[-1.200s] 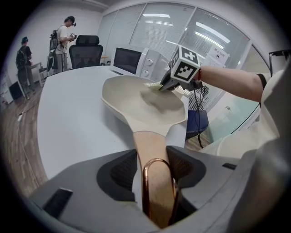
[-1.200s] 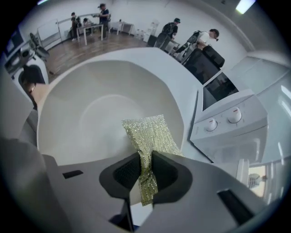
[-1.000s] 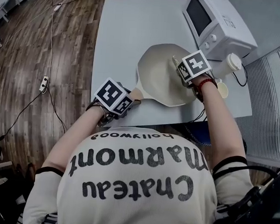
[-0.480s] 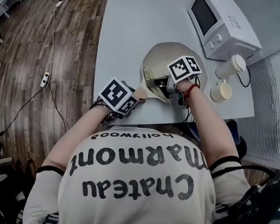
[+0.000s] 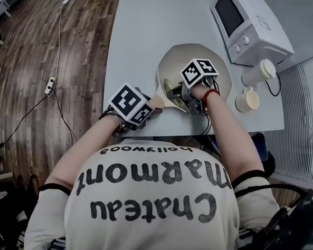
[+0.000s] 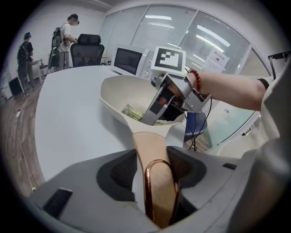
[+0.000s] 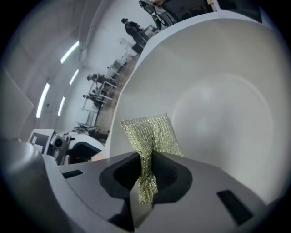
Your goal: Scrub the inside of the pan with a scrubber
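Note:
A cream pan (image 5: 177, 58) lies on the white table (image 5: 141, 31), its tan handle (image 6: 152, 145) with a copper loop pointing toward me. My left gripper (image 5: 149, 106) is shut on that handle, pads on both sides of it (image 6: 152, 166). My right gripper (image 5: 174, 90) reaches down into the pan on the side nearest the handle. It is shut on a gold mesh scrubber (image 7: 152, 132), whose free end lies against the pan's inner wall (image 7: 218, 91). From the left gripper view the scrubber (image 6: 132, 111) shows on the pan floor under the right gripper (image 6: 152, 109).
A white microwave (image 5: 247, 27) stands at the table's far right, with a lidded cup (image 5: 257, 72) and a mug (image 5: 246, 101) just right of the pan. A power strip (image 5: 50, 84) and cable lie on the wood floor to the left. People (image 6: 66, 38) stand far off.
My right gripper has carried the scrubber from the pan's right rim across the inside to the side near the handle. The left gripper has kept its hold on the handle.

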Demonstrator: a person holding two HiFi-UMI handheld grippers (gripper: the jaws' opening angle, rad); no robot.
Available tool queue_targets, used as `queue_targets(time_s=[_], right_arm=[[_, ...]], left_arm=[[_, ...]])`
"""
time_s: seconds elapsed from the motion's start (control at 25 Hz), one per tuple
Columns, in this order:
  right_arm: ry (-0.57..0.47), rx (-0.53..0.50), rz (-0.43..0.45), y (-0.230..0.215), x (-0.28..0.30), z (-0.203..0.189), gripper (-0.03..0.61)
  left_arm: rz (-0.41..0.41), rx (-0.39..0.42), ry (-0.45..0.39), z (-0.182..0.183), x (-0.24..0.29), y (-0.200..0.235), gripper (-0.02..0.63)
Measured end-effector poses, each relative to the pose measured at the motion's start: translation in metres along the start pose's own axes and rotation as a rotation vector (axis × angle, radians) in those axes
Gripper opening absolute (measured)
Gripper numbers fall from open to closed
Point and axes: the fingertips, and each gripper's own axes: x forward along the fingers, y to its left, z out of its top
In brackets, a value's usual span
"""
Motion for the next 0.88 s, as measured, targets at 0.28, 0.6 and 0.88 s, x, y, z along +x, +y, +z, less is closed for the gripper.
queue_targets(time_s=[0.28, 0.6, 0.88], right_arm=[[0.078, -0.074, -0.244, -0.043, 0.001, -0.011, 0.061], [0.119, -0.110, -0.348, -0.060, -0.006, -0.017, 0.061], [0.155, -0.094, -0.459, -0.092, -0.034, -0.030, 0.060]], left_arm=[[-0.003, -0.024, -0.021, -0.002, -0.001, 0.000, 0.218], [0.009, -0.010, -0.021, -0.003, -0.002, 0.000, 0.218], [0.007, -0.018, -0.018, -0.003, -0.002, 0.001, 0.218]])
